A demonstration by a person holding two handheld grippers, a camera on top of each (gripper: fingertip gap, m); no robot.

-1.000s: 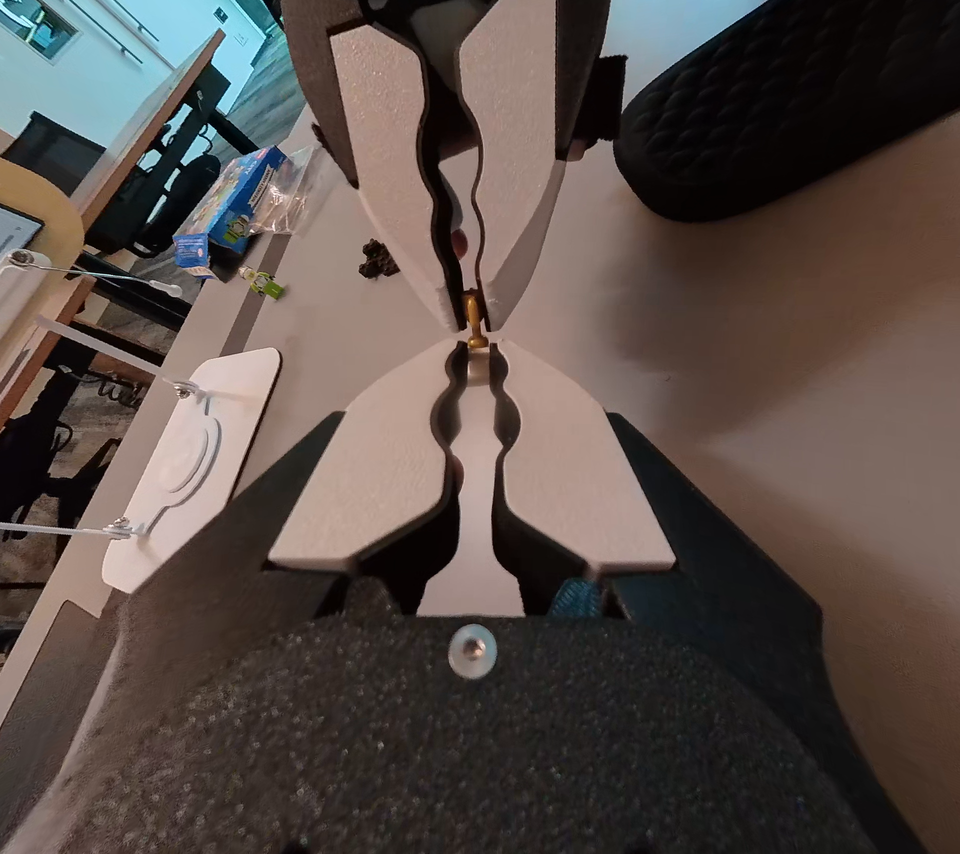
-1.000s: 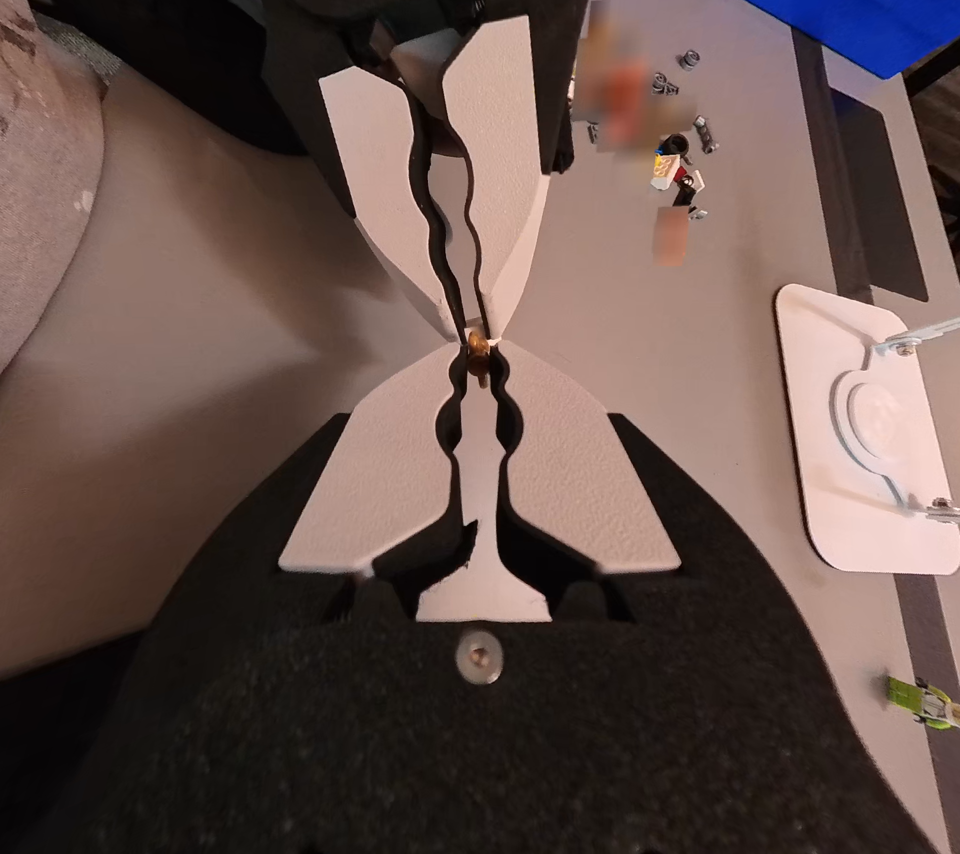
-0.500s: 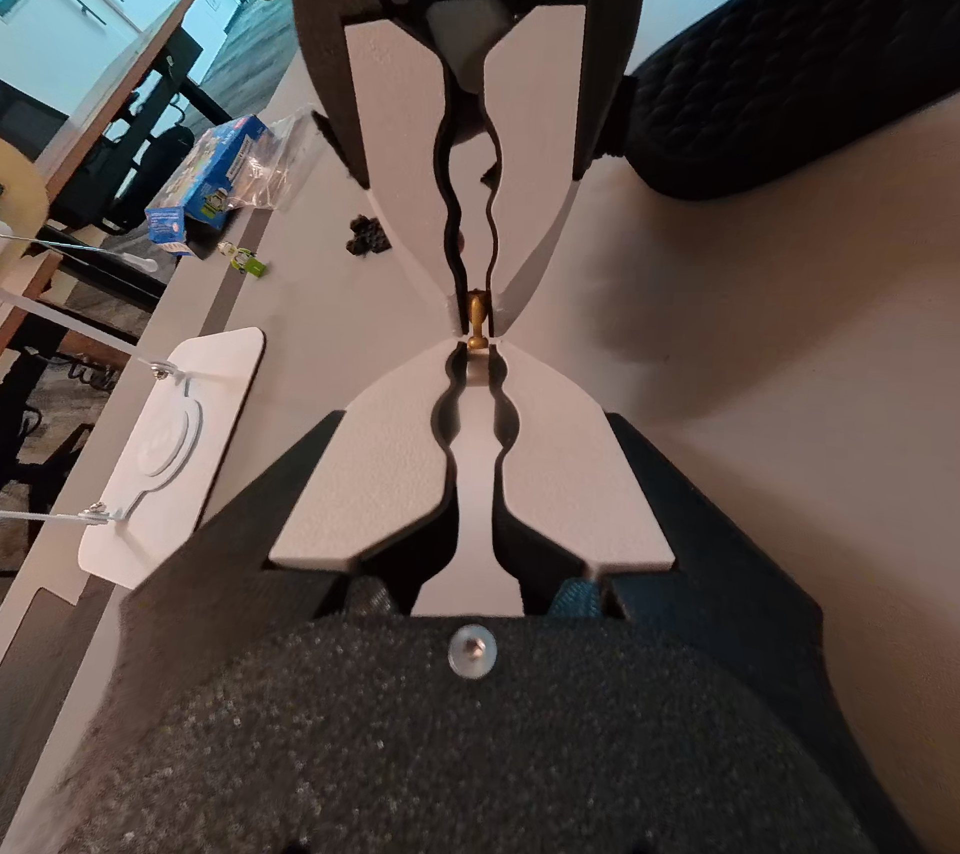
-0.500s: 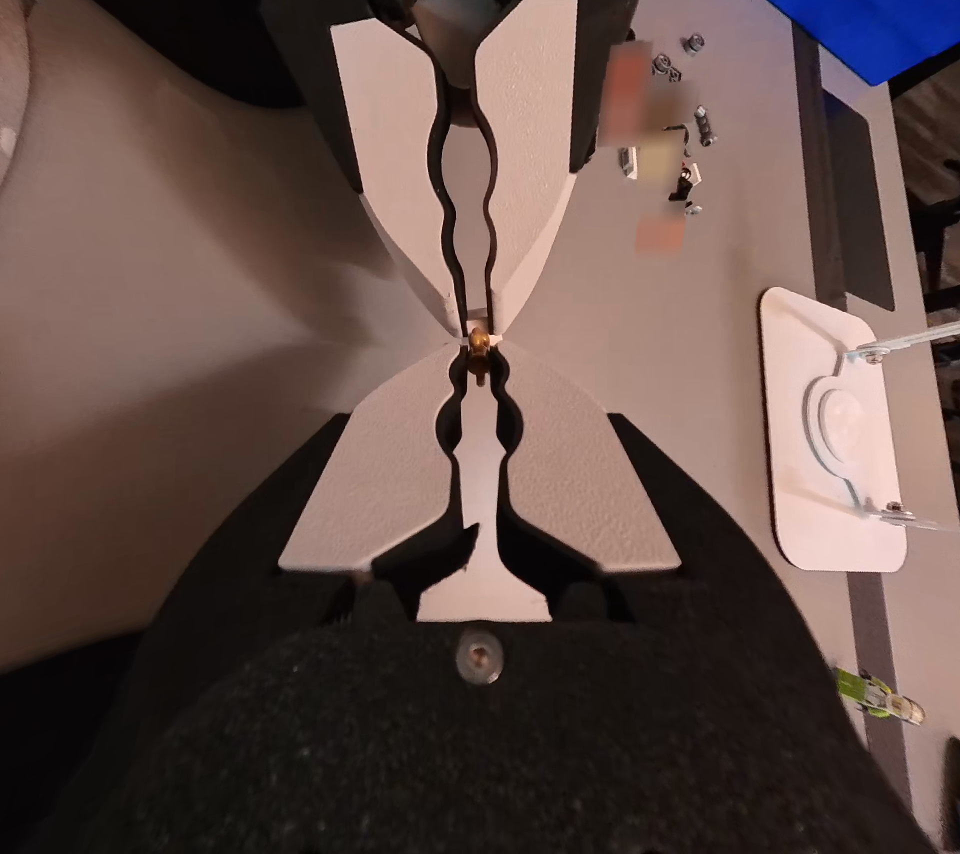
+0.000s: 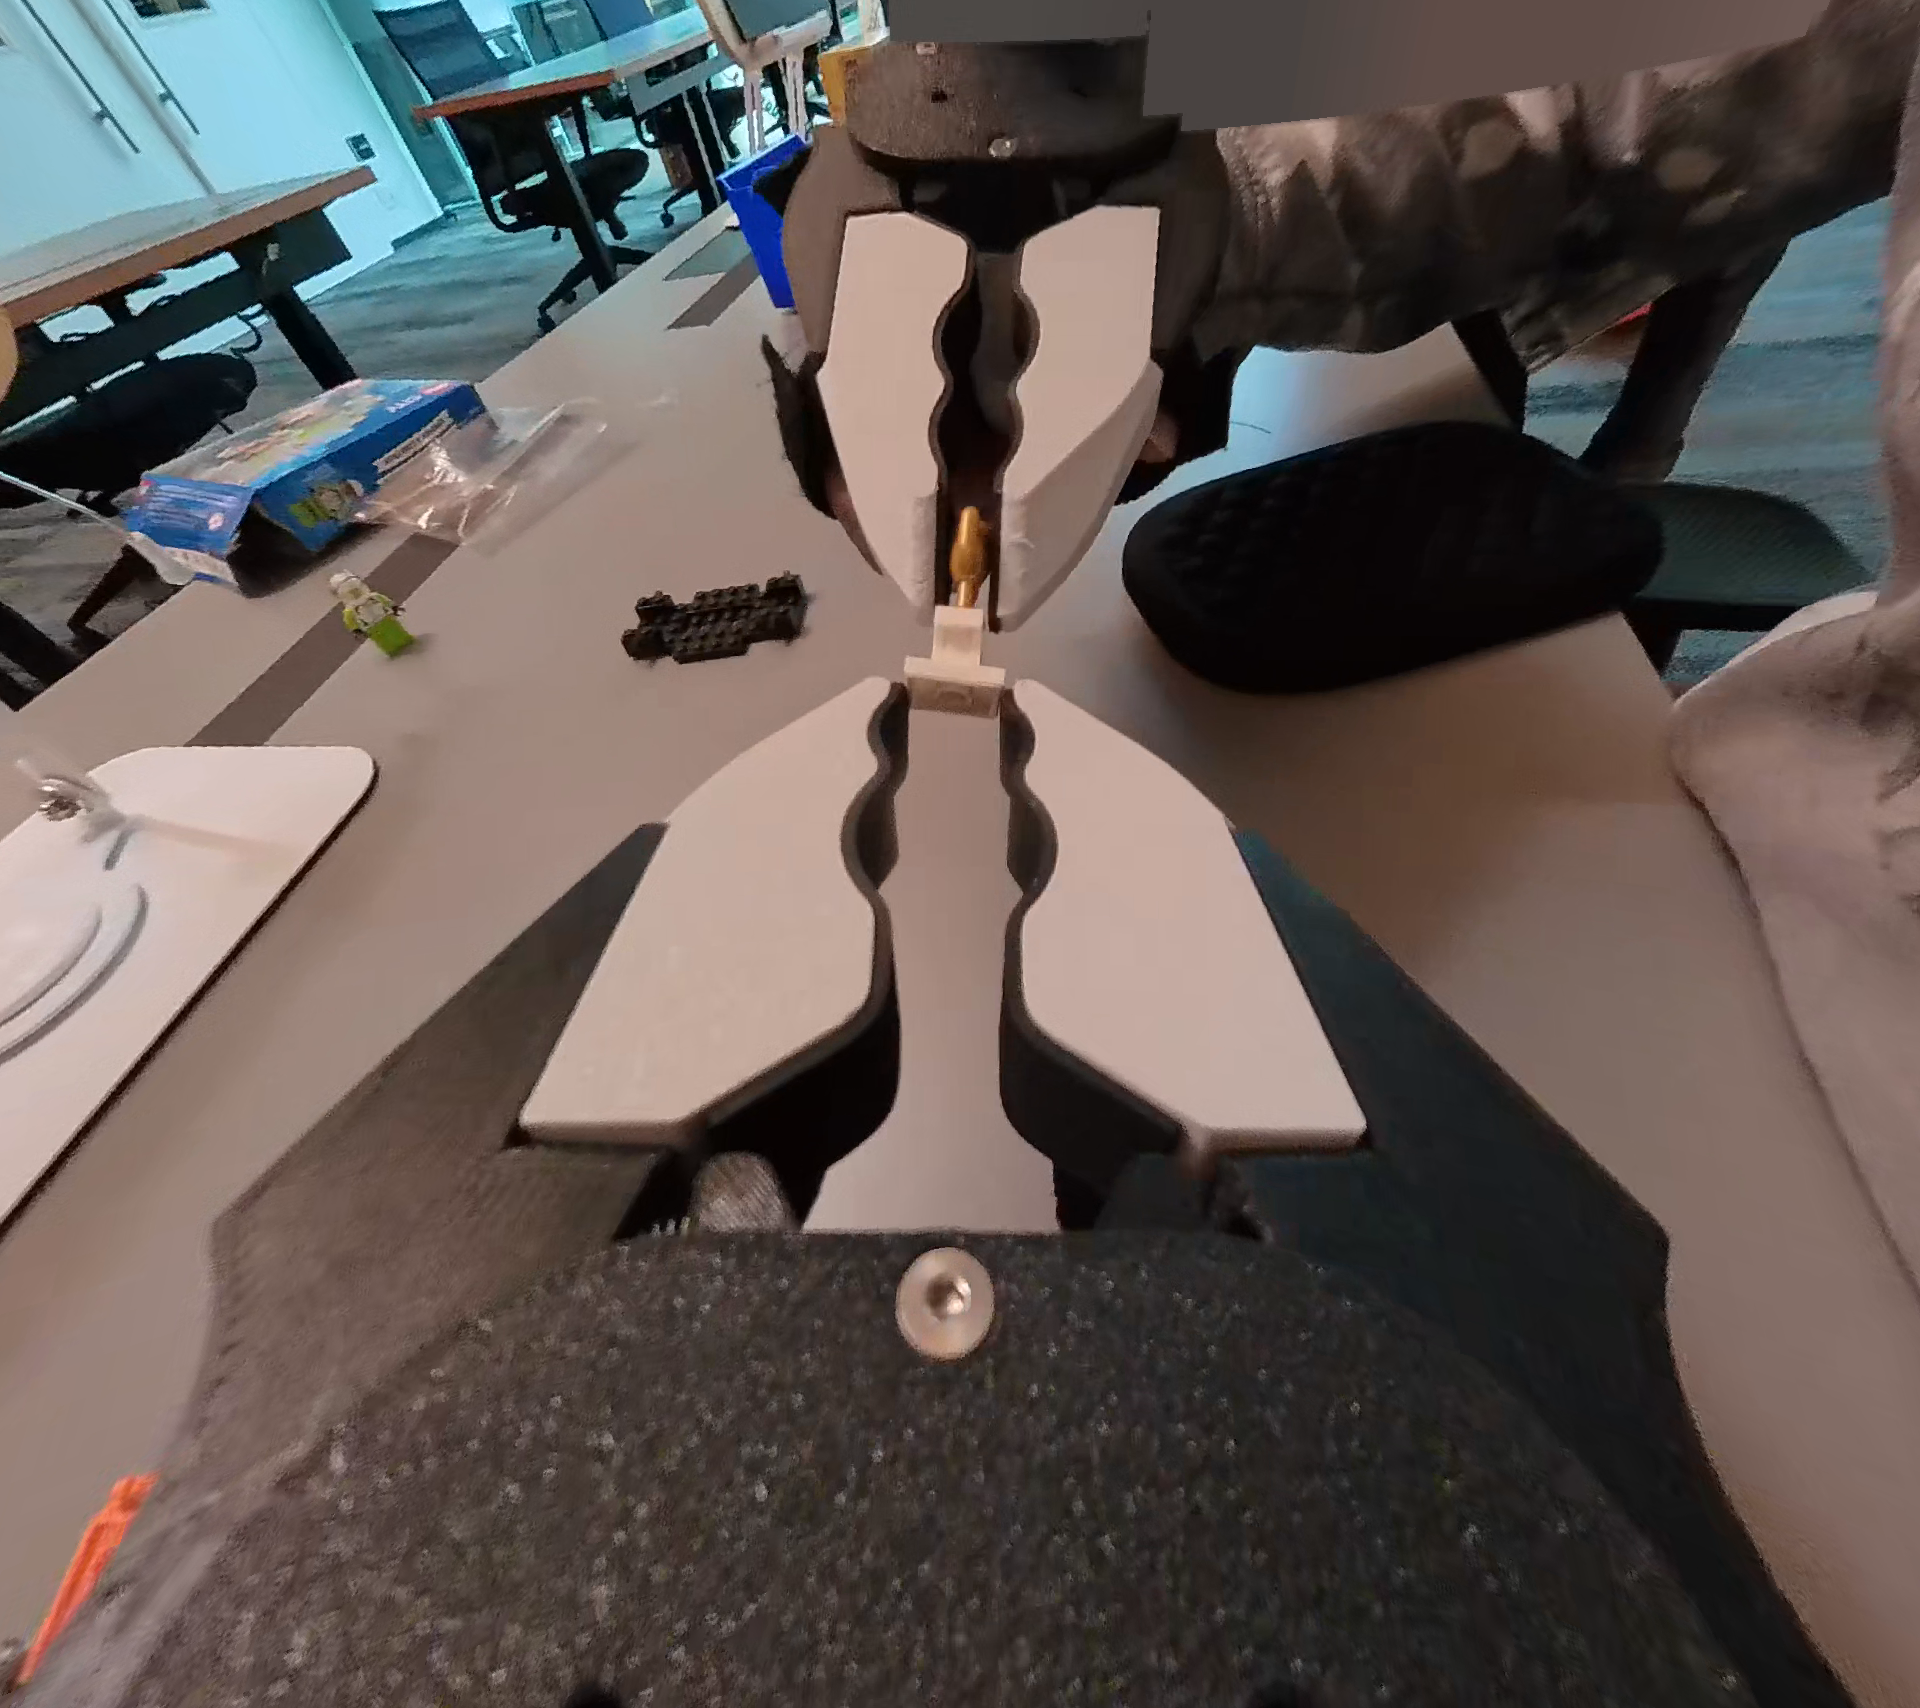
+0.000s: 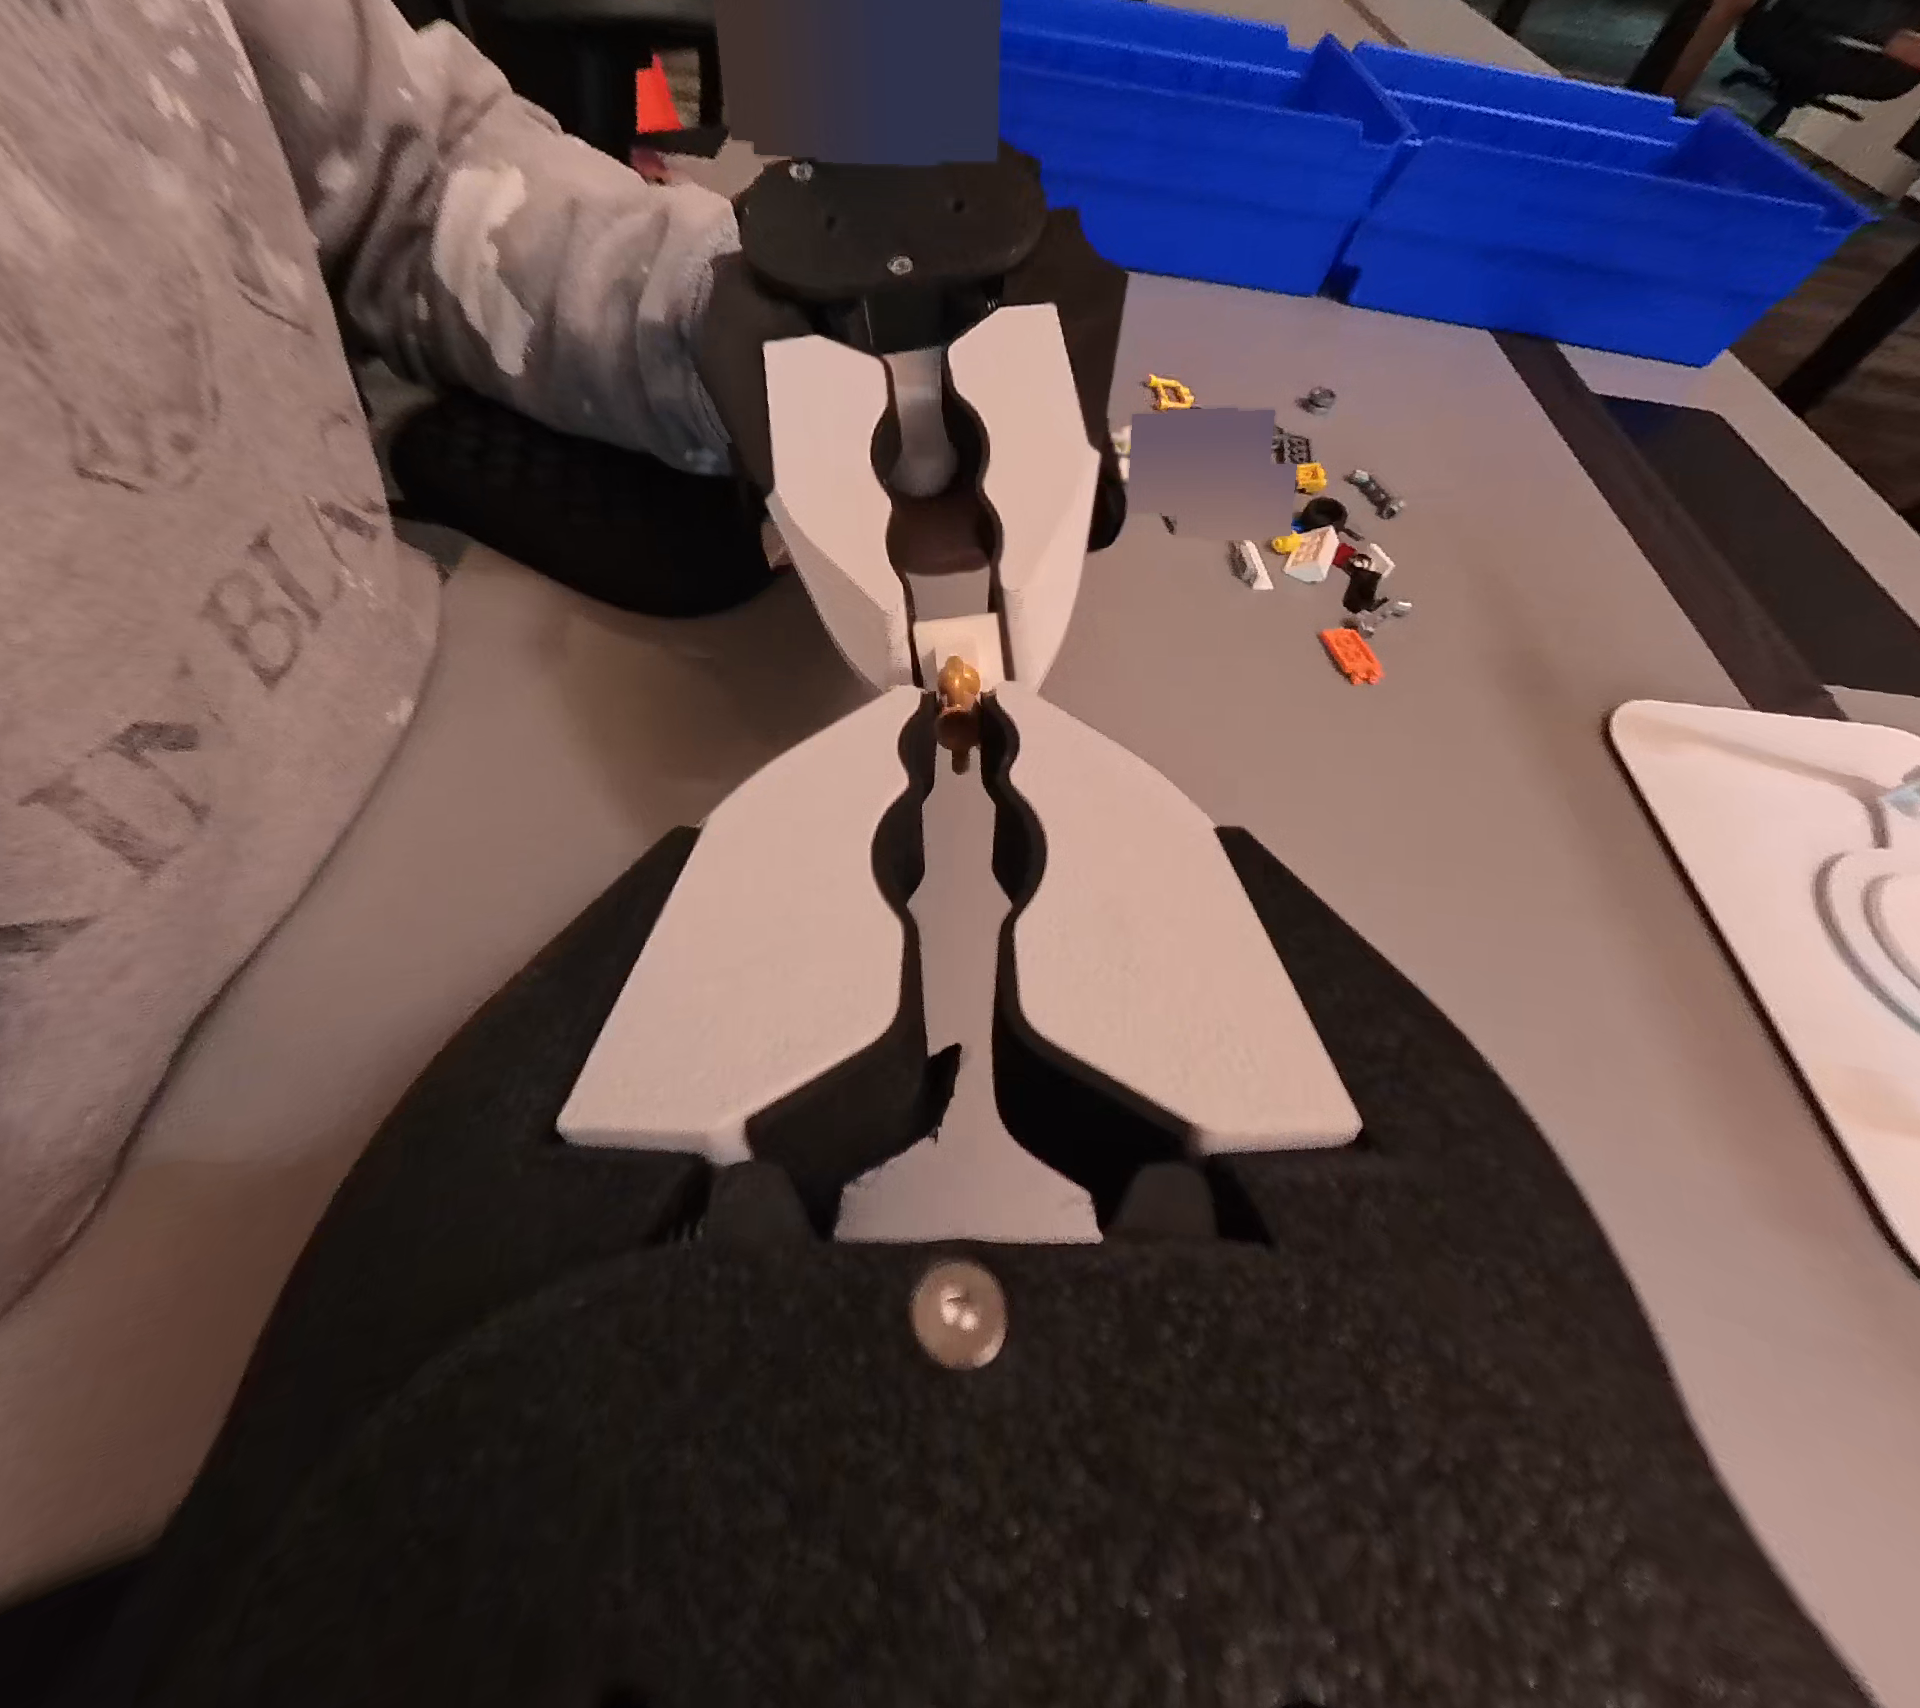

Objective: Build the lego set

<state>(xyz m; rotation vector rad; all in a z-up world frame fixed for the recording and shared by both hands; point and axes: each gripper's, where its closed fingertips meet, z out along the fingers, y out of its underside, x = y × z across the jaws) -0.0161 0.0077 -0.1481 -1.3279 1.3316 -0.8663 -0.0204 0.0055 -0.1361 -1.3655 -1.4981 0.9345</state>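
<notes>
In the left wrist view, the left tongs (image 5: 954,700) are closed narrow on a small white brick (image 5: 954,684), which sits right at their tips above the grey surface (image 5: 1351,785). Facing them tip to tip, the right tongs (image 5: 964,583) pinch a small gold piece (image 5: 968,555) whose lower end touches the white brick's upright tab. Farther left on the surface lie a black lego base (image 5: 717,616), a green minifigure (image 5: 370,614), a blue box (image 5: 301,469) and a white pad (image 5: 156,869). In the right wrist view, the right tongs (image 6: 956,702) grip the gold piece (image 6: 956,694) between their tips, and it meets the white brick (image 6: 958,646) held by the left tongs (image 6: 958,656) opposite. Loose lego pieces (image 6: 1320,536) lie scattered to the right, near blue bins (image 6: 1455,204).
</notes>
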